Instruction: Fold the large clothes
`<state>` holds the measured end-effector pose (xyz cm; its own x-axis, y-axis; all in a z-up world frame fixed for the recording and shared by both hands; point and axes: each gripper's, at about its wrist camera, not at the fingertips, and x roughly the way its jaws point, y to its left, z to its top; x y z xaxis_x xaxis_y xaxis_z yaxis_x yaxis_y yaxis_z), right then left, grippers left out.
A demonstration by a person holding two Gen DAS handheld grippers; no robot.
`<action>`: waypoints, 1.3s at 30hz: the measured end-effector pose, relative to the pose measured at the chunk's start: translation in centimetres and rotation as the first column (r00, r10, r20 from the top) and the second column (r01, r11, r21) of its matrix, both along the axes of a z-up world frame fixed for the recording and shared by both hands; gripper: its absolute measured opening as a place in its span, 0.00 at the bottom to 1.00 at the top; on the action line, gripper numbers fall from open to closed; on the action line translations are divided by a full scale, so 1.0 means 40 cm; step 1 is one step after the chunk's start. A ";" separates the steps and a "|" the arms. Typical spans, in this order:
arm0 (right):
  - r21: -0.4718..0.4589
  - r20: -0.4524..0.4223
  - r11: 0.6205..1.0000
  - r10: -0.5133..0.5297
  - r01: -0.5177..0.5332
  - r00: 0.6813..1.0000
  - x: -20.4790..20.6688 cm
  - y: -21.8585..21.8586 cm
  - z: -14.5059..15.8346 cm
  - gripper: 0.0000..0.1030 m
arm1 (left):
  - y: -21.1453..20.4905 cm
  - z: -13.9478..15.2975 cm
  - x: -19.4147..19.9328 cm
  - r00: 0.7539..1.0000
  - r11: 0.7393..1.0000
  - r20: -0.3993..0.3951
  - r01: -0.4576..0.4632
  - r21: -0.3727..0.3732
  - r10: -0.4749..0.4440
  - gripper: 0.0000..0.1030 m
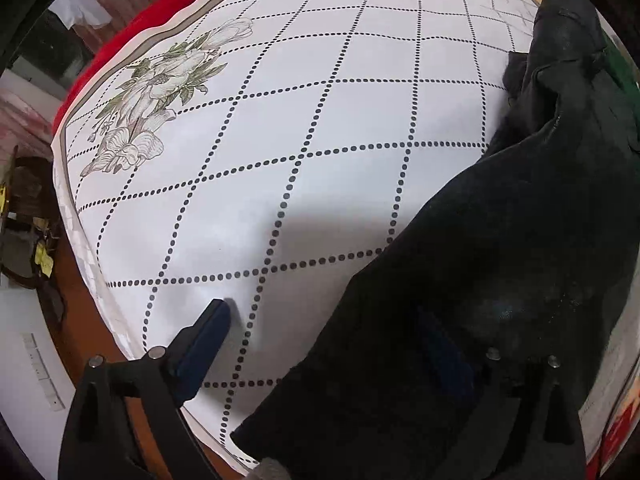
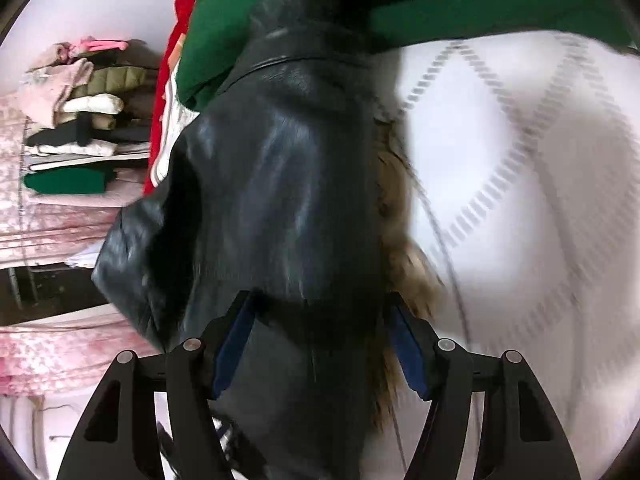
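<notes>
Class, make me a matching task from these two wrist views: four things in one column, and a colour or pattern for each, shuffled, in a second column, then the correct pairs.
Things:
1. jacket
2. bedspread
3. green garment
4. trim on the jacket's edge

Descriptions:
A. white with dotted diamond lines
B. brown and furry
C. shiny black
D. plain green

Pairs: 1-C, 2-A, 3-D, 4-B

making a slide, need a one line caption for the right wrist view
Right tool straddling a black leather jacket with fur trim, over the white dotted-grid sheet.
</notes>
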<state>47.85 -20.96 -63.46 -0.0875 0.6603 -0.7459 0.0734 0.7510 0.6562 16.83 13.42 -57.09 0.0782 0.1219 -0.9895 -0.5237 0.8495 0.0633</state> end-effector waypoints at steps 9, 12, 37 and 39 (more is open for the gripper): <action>-0.045 0.102 0.995 -0.081 0.086 0.992 -0.010 0.014 0.022 0.22 | 0.004 0.000 0.034 1.000 0.999 -0.024 0.003 0.051 -0.002 0.96; -0.055 0.079 0.982 -0.179 0.183 0.981 -0.061 -0.074 0.076 0.16 | 0.006 0.031 0.046 0.999 0.996 -0.026 0.020 0.083 -0.018 0.96; -0.553 0.057 0.822 -0.129 0.139 0.990 -0.506 -0.534 0.440 0.32 | -0.383 0.111 0.175 0.982 0.975 0.031 0.189 -0.120 -0.187 0.96; -0.516 0.095 0.847 -0.088 0.125 0.992 -0.455 -0.489 0.455 0.32 | -0.396 0.077 0.189 0.982 0.976 0.013 0.187 -0.115 -0.187 0.96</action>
<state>29.64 -40.50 -45.28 0.0213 0.1765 -0.9841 0.1437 0.9735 0.1777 24.39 -2.42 -54.01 0.0912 -0.0098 -0.9958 -0.3551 0.9339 -0.0417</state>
